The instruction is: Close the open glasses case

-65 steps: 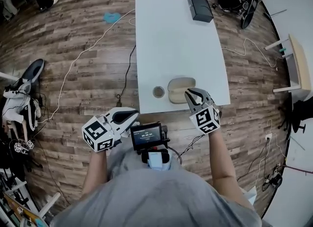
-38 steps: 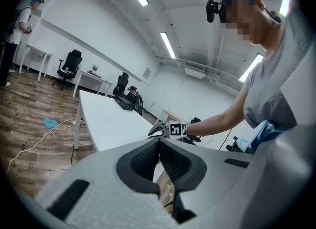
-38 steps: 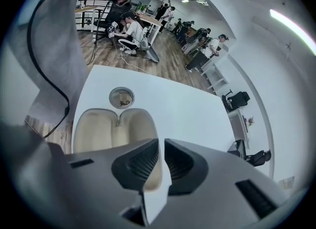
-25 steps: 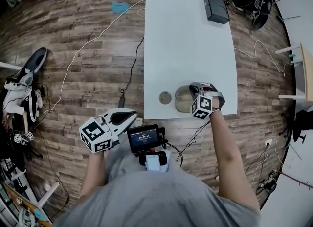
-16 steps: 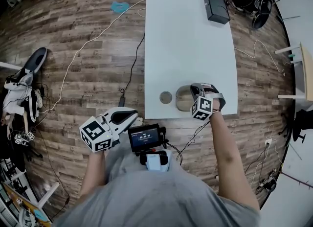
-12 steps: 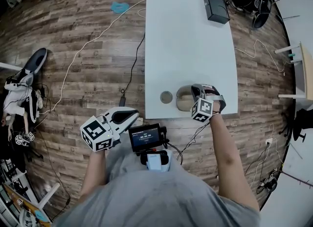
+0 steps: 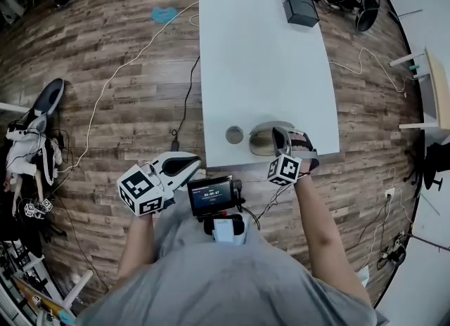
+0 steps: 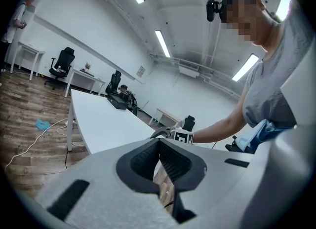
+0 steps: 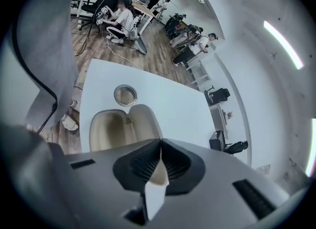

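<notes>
Both pairs of jaws are pressed together, and nothing is pinched in them. The right gripper [image 9: 160,144] has its tips right over the lid of the glasses case [image 9: 106,129]. I cannot tell if the tips touch the lid. The case is open. Its hollow bottom half lies just to the left of the jaws, and its lid runs under them. A small round thing [image 9: 125,95] sits a bit past the case, ahead of the jaws and to their left. Both things lie on the white counter [image 9: 168,99], close to its near edge.

From the head view, the right arm [image 7: 313,226] is stretched out from the body, with the right gripper [image 7: 279,133] over the glasses case [image 7: 259,138]. The round thing [image 7: 234,134] is just beside the case. A black box [image 7: 298,3] sits far ahead of these jaws, at the other end of the counter [image 7: 260,64].

The left gripper [image 8: 159,141] is held close to the body with the arm bent. This left gripper [image 7: 193,163] hangs over the wood floor [image 7: 119,107], off the counter. Its jaws point at the counter's near corner. A small screen [image 7: 211,194] is just to their right.
</notes>
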`<state>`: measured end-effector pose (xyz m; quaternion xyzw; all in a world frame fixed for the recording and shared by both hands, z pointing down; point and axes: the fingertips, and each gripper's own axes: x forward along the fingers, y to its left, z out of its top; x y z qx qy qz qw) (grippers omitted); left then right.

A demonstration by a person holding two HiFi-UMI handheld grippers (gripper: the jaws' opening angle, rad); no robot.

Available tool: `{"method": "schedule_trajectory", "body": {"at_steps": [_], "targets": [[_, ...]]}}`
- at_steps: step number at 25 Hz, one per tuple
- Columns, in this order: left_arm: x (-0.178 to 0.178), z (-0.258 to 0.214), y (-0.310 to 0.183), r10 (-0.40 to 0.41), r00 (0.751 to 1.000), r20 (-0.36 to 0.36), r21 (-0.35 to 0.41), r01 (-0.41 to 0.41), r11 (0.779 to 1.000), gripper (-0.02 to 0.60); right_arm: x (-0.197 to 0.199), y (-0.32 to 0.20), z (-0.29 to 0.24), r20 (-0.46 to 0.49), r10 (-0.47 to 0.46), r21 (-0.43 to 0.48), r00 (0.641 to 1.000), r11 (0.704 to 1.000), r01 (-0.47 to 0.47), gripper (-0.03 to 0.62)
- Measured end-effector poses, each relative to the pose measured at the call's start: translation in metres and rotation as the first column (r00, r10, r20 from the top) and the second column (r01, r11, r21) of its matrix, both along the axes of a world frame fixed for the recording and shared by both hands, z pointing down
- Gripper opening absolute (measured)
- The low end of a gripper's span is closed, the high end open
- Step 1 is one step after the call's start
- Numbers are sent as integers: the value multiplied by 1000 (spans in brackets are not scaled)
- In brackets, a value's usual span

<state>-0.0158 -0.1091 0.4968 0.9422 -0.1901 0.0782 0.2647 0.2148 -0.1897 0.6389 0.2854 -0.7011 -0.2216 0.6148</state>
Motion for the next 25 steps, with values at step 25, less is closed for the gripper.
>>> {"method": "schedule_trajectory", "body": {"at_steps": [25], "targets": [[11, -7, 32, 23, 1000, 15, 18, -24, 1000, 18, 3, 67, 25, -9, 41, -31, 999, 999, -42, 32]]}}
